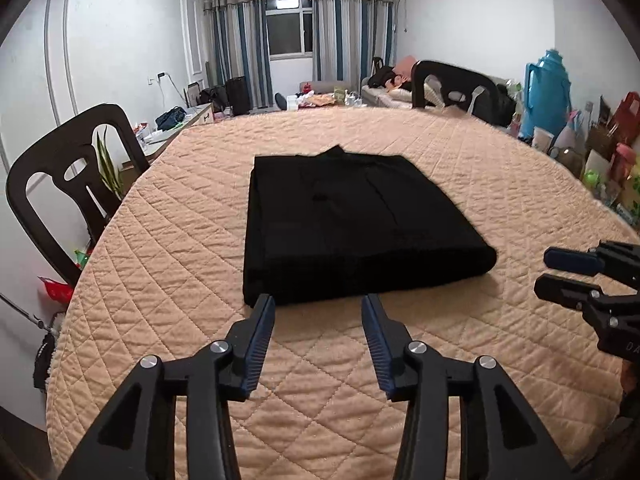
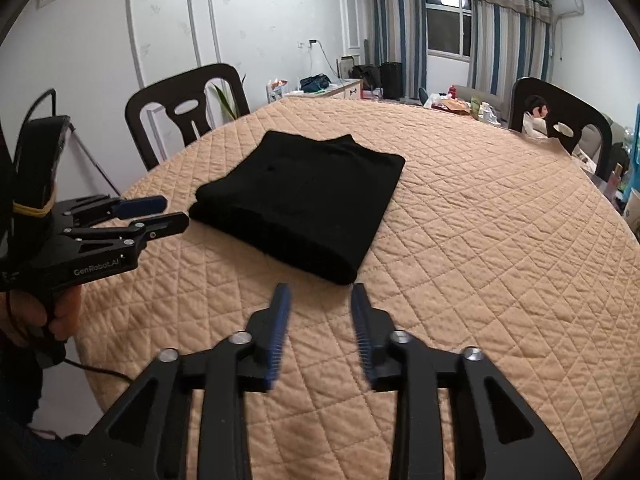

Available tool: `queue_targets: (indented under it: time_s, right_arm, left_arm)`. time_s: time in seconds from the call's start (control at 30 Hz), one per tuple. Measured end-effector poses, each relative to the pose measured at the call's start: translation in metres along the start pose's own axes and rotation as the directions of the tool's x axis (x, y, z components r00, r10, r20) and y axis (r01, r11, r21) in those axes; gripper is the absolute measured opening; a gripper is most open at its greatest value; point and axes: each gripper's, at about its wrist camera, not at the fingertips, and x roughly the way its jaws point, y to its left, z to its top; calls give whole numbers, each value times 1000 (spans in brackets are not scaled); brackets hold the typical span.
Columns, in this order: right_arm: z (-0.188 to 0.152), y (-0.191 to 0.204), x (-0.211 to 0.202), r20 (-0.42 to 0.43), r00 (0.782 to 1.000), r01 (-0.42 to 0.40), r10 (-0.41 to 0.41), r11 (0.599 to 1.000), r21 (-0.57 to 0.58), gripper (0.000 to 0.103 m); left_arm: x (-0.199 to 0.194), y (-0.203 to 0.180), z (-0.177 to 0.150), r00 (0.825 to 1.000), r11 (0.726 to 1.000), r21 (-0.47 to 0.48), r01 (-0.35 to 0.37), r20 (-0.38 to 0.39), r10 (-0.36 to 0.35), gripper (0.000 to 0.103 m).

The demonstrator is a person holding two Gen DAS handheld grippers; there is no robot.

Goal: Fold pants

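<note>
Black pants [image 1: 352, 224] lie folded on the quilted desk [image 1: 460, 152]. Left claw [image 1: 318, 308] and right claw [image 2: 318, 294] hover wide, empty; best withdrawn without snagging cloth.

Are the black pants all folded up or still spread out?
Folded. The black pants lie as a compact, thick rectangle on the quilted table cover, layered edges showing; neither tool touches them.
</note>
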Motion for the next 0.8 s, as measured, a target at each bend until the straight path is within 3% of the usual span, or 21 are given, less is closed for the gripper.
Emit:
queue_targets:
  time_s: [0.23, 0.43, 0.8]
  right_arm:
    - [-3, -10, 42, -105, 993, 52, -50, 998, 21, 44]
    - [0, -9, 54, -141, 986, 85, -84, 996, 5, 45]
    - [1, -7, 56, -141, 986, 94, -93, 996, -4, 47]
  left_arm:
    - [25, 7, -2, 998, 1000, -14, -10, -65, 9, 48]
    - [40, 14, -2, 994, 1000, -4, -22, -111, 22, 50]
    - [42, 18, -5, 993, 999, -17, -27, -113, 25, 67]
